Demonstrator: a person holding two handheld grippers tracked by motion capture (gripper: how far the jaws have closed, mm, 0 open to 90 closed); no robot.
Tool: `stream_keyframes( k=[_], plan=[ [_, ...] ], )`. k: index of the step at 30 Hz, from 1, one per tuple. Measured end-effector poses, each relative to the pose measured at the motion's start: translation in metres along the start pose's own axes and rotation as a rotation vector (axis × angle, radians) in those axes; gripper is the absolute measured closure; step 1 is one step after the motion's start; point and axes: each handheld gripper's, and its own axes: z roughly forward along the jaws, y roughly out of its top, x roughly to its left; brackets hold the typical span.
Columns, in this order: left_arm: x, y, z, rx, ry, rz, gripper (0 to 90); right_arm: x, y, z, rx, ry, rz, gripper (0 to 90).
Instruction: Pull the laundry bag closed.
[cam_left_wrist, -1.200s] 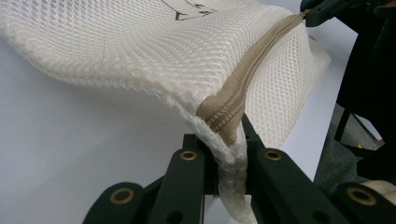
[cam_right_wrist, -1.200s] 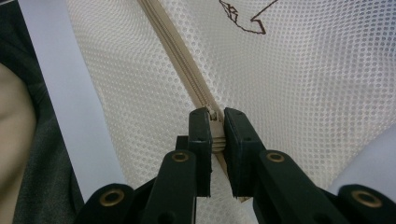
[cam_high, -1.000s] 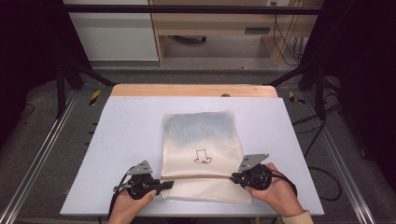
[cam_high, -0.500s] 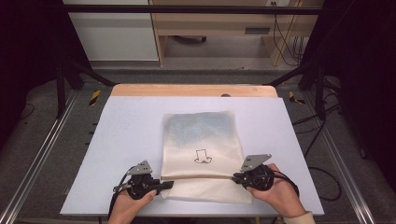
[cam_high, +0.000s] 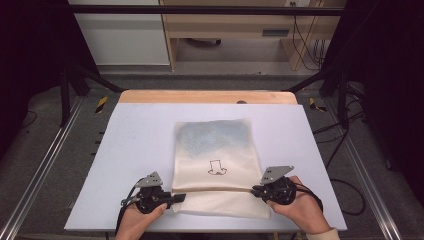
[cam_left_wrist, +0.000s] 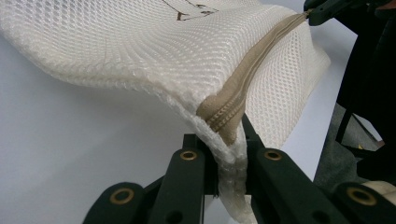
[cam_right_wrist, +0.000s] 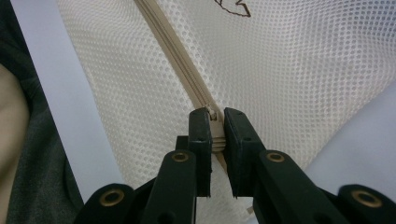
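Observation:
A cream mesh laundry bag with a small printed figure lies in the middle of the pale table. A tan zipper runs across it near the front edge. My left gripper is shut on the bag's left end at the zipper; its jaws pinch the mesh and zipper tape. My right gripper is shut on the zipper's right end. In the right gripper view its jaws clamp the zipper at a small pull. The right gripper's tip holds the far end of the zipper in the left gripper view.
A wooden strip borders the table's far edge. Metal frame rails run along both sides. Cables trail off the right side. A cabinet and shelf stand beyond the table.

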Motion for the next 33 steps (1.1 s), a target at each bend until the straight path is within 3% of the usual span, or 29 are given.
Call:
stream_keyframes(
  k=[17, 33],
  plan=[
    [0.0, 0.0, -0.001, -0.001, -0.001, 0.0, 84.3, -0.001, -0.005, -0.004, -0.003, -0.007, 0.006, 82.1],
    [0.002, 0.002, -0.006, -0.014, 0.011, 0.001, 84.3, -0.009, -0.019, -0.011, 0.002, -0.019, 0.041, 82.1]
  ],
)
